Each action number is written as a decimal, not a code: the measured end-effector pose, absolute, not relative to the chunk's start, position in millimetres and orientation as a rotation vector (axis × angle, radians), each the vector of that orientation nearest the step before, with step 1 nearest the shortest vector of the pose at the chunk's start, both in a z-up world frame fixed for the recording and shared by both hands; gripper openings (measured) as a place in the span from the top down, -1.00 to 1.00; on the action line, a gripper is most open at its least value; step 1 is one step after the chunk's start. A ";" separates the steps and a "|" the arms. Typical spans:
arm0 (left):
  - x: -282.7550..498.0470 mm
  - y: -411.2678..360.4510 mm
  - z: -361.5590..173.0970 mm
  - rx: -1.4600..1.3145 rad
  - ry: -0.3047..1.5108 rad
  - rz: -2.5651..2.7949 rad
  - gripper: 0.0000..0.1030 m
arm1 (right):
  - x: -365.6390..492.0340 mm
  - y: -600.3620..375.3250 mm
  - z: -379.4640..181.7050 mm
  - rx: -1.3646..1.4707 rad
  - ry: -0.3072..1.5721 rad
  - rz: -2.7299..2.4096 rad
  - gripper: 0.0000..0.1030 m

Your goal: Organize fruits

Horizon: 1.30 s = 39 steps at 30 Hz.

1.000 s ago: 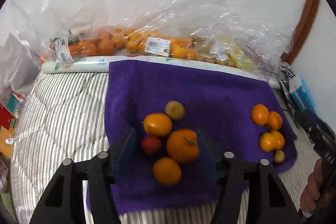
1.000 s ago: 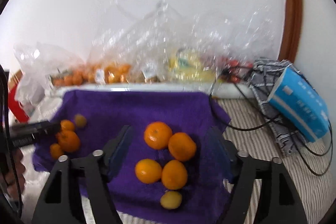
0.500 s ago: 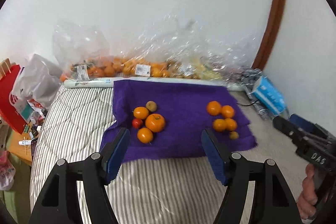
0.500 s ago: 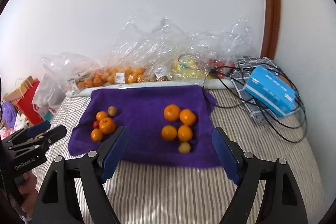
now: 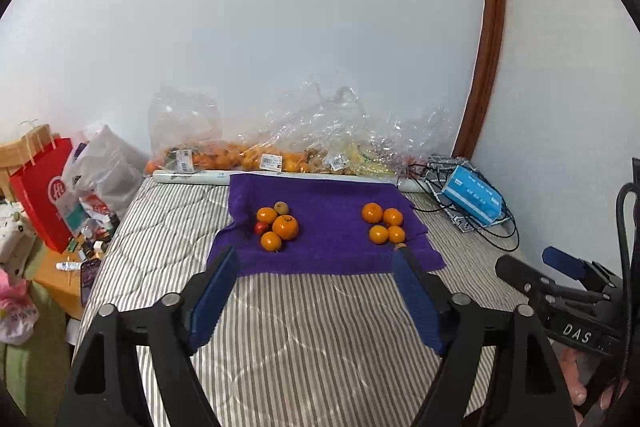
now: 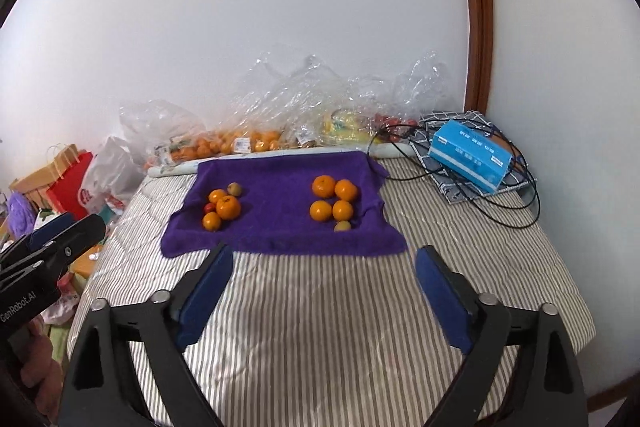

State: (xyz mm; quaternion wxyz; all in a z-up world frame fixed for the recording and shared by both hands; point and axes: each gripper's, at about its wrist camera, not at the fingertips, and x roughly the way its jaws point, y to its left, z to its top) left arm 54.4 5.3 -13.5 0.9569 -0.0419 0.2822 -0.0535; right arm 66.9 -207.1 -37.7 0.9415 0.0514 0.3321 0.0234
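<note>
The left tongs [image 5: 316,291] and right tongs [image 6: 324,287], their jaws just widened, hang released and empty above the grey striped quilted bed [image 6: 320,327]. Beyond them lies a purple towel [image 6: 276,223] carrying two separate clusters of round orange fruits, the left cluster [image 5: 278,227] and the right cluster [image 6: 334,203].
</note>
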 end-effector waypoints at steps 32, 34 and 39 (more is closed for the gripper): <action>2.4 -10.7 -3.4 -0.067 0.540 -0.099 -0.69 | -1.9 -223.5 -20.5 0.121 0.603 0.010 -1.00; 2.5 -10.1 -3.1 -0.068 0.539 -0.096 -0.69 | -1.8 -222.2 -20.8 0.119 0.604 0.014 -1.00; 1.6 -7.4 -4.8 -0.079 0.541 -0.092 -0.70 | -2.0 -219.1 -22.0 0.109 0.605 0.019 -1.00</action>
